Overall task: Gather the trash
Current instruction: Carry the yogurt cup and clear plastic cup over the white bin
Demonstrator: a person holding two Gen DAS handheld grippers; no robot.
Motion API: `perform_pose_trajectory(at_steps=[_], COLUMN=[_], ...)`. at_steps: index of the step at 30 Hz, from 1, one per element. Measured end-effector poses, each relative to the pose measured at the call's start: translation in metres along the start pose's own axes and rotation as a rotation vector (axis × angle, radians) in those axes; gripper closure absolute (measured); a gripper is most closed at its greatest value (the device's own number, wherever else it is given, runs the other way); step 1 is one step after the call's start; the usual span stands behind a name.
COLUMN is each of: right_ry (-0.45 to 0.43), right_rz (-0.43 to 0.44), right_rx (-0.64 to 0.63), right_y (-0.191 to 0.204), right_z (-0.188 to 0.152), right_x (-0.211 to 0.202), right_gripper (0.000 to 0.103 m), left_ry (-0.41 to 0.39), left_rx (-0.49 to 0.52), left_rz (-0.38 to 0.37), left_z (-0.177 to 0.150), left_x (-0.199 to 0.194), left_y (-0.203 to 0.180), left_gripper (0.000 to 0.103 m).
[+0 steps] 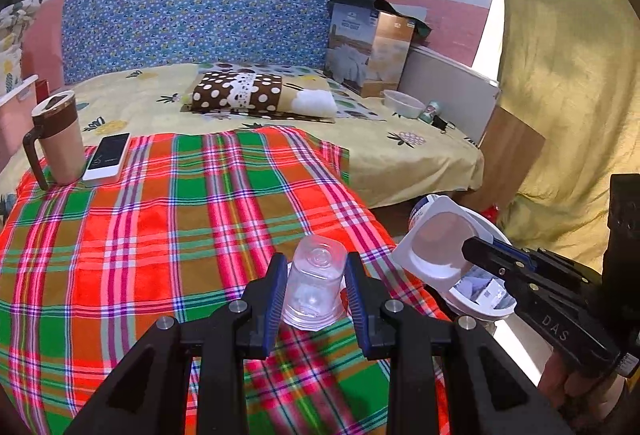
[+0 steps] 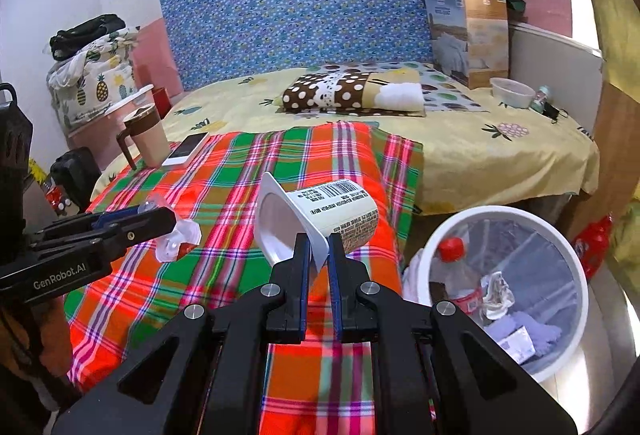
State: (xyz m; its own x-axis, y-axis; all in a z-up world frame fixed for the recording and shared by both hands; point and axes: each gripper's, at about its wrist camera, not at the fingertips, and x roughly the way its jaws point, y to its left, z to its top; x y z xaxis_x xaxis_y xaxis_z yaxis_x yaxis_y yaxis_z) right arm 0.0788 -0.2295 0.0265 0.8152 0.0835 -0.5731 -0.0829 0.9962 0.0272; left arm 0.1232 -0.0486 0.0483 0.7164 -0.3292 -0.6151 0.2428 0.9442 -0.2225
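Nearest the left wrist camera, the left gripper has its blue-padded jaws closed on a small clear plastic cup, pressing its sides from left and right. The cup's long axis runs along the fingers, its closed base pointing away from the camera and its flared rim toward it, held above the red, green and orange plaid cloth spread over the bed. To the right, the right gripper carries a white plastic yoghurt pot over a white round waste bin, most of which is hidden behind it.

From the right wrist camera, the right gripper is clenched tight on the thin flange of the white yoghurt pot. The pot lies tilted, its open mouth facing left and toward the camera, its barcoded base pointing up and to the right. It hangs above the cloth's edge, just left of the white bin, which already holds a red-capped bottle, crumpled wrappers and paper. The left gripper shows at left with the clear cup.

Judging by this, some trash is already binned; both held pieces remain to be dropped in. A tan lidded mug and a white phone sit on the cloth's far corner and look like keepers.
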Motion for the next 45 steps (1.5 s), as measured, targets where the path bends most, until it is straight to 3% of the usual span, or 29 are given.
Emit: perform_pose_trajectory(at_steps=[27, 45], right_ry=[-0.008, 0.031], right_rz=[-0.160, -0.247], right_rx=[0.135, 0.229], right_y=[-0.082, -0.133], right_z=[-0.023, -0.037], right_x=[-0.031, -0.028], right_gripper=[0.092, 0.092], left_ry=[0.073, 0.154], left_rx=[0.130, 0.203], left_rz=[-0.169, -0.260], left_z=[0.001, -0.008], left_x=[0.064, 0.120], left_y=[-0.105, -0.162], left_gripper=[0.073, 0.073])
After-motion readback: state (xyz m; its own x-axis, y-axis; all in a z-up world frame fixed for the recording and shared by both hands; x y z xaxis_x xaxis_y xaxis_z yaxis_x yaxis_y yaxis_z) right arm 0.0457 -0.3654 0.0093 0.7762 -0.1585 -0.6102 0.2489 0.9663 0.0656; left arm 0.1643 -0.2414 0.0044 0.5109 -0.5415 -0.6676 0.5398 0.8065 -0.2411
